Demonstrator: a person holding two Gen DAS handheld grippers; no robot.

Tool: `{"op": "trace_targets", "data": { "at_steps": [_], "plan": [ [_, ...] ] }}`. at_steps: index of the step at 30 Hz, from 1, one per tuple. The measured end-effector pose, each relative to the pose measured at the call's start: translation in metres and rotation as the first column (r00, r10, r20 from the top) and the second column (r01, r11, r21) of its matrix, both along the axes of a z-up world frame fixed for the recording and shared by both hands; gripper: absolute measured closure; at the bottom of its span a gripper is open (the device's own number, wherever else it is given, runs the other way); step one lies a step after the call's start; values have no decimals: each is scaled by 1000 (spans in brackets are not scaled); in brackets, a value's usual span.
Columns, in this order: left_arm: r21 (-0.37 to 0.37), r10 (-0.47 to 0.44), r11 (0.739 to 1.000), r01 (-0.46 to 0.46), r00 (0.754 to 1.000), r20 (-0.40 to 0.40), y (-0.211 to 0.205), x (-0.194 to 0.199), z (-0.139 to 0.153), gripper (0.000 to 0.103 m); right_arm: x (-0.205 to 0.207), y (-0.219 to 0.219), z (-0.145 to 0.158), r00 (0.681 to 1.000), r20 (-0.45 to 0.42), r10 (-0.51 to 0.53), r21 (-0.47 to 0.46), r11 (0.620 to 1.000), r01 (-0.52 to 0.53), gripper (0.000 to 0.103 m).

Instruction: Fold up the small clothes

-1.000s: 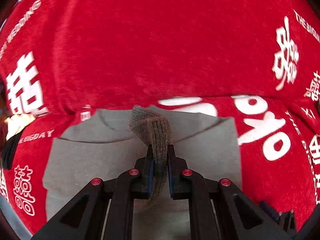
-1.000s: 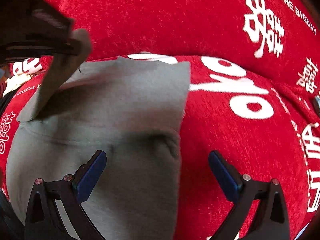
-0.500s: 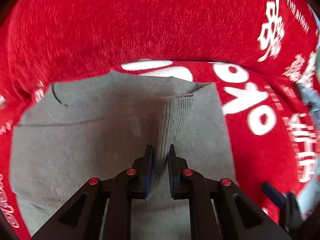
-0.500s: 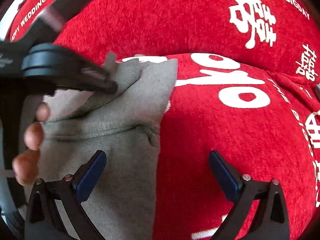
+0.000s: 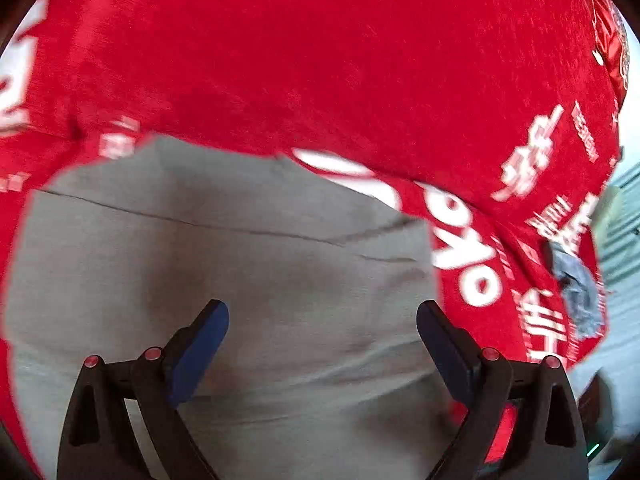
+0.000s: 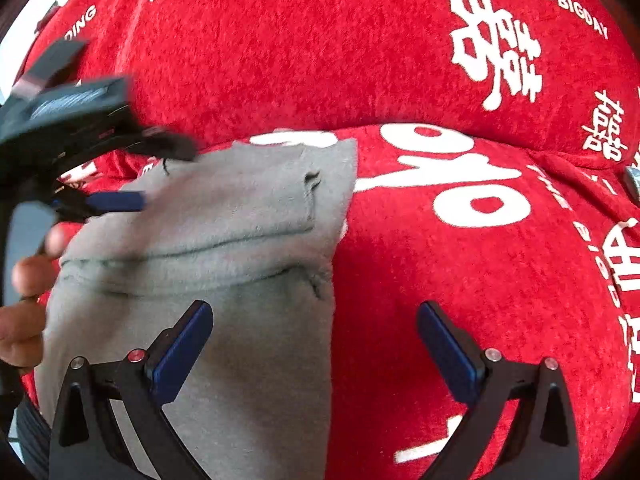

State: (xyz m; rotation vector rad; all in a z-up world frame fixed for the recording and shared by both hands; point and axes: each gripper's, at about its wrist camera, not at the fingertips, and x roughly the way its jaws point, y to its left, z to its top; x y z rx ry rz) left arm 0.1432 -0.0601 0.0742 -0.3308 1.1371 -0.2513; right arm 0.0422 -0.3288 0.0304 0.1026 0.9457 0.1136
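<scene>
A small grey knit garment (image 5: 224,264) lies folded on a red cloth with white lettering (image 5: 320,60); it also shows in the right wrist view (image 6: 224,248), with folds across its middle. My left gripper (image 5: 322,344) is open and empty just above the garment. In the right wrist view the left gripper (image 6: 120,176) hovers over the garment's far left corner. My right gripper (image 6: 314,344) is open and empty, over the garment's right edge and the red cloth (image 6: 460,280).
A small blue-grey piece of cloth (image 5: 576,284) lies at the right edge of the red surface. The red cloth rises into a cushion-like hump (image 6: 320,48) behind the garment. A pale floor (image 5: 624,240) shows past the right edge.
My left gripper let go of the ribbed sleeve and opened wide; the sleeve now lies flat on the garment. The left gripper swung right. The right gripper stayed open and shifted slightly.
</scene>
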Motion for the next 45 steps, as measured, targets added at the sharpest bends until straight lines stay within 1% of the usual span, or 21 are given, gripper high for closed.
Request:
{"op": "trace_targets", "data": {
  "at_steps": [3,7,9,11,12,14,16,18,21,24,27,28,30,33,36,37,39,42,43,44,45],
  "plan": [
    [138,111,984,-114,993,31,39,-6,-8,8,12,4,12,999,31,-24,37,999,23,1],
    [226,221,952,-207,974,-39,87,-6,-40,8,53,51,17,997,31,66,86,994,-69,1],
    [287,242,934,-211,967,-75,107,-9,-59,8,75,87,3,986,-18,164,42,986,-163,1],
    [302,198,937,-178,980,-37,112,-16,-61,4,90,107,-19,970,-109,217,-45,974,-223,1],
    [324,180,933,-160,983,-34,115,-20,-58,4,96,106,-33,972,-154,179,-113,974,-197,1],
    [329,186,928,-172,982,-12,117,-28,-47,4,96,91,-31,989,-109,99,-129,985,-113,1],
    [295,179,937,-185,983,48,124,-46,-28,4,94,81,-26,991,-135,-21,-221,975,-10,1],
    [246,130,959,-142,989,66,119,-68,-20,4,75,77,-10,994,-104,-24,-171,985,6,1],
    [282,17,959,-31,998,54,101,-100,-28,4,37,91,1,990,-109,88,-80,992,-97,1],
    [385,-30,922,22,999,15,89,-117,-51,3,5,115,-6,979,-131,158,-100,980,-171,1],
    [336,7,942,-20,999,39,102,-142,-56,0,-7,128,-32,964,-231,135,-140,975,-170,1],
    [305,14,952,-22,999,29,110,-154,-56,0,-21,131,-27,978,-163,128,-175,972,-156,1],
    [305,6,952,-18,999,42,118,-179,-55,0,-47,133,-28,978,-162,134,-160,974,-160,1],
    [306,-23,952,1,997,70,130,-224,-58,0,-96,131,-28,980,-94,174,-182,965,-189,1],
    [317,-49,948,30,997,53,135,-259,-63,0,-148,123,-30,973,-35,228,-198,953,-231,1],
    [321,-58,946,38,997,54,134,-270,-63,0,-162,119,-32,967,-50,250,-199,946,-255,1],
    [337,-89,938,78,996,18,135,-287,-68,0,-188,115,-35,952,-50,303,-257,917,-306,1],
    [412,-154,899,148,988,-19,131,-299,-70,0,-216,113,-42,928,-97,359,-334,867,-370,1],
    [436,-162,888,147,987,-2,130,-303,-65,0,-220,113,-43,921,-118,372,-357,849,-389,1],
    [448,-168,882,142,986,18,128,-305,-61,0,-222,120,-49,909,-187,373,-423,804,-418,1],
    [457,-194,878,143,979,67,123,-308,-52,0,-224,124,-50,902,-206,380,-461,775,-432,1]
  ]
}}
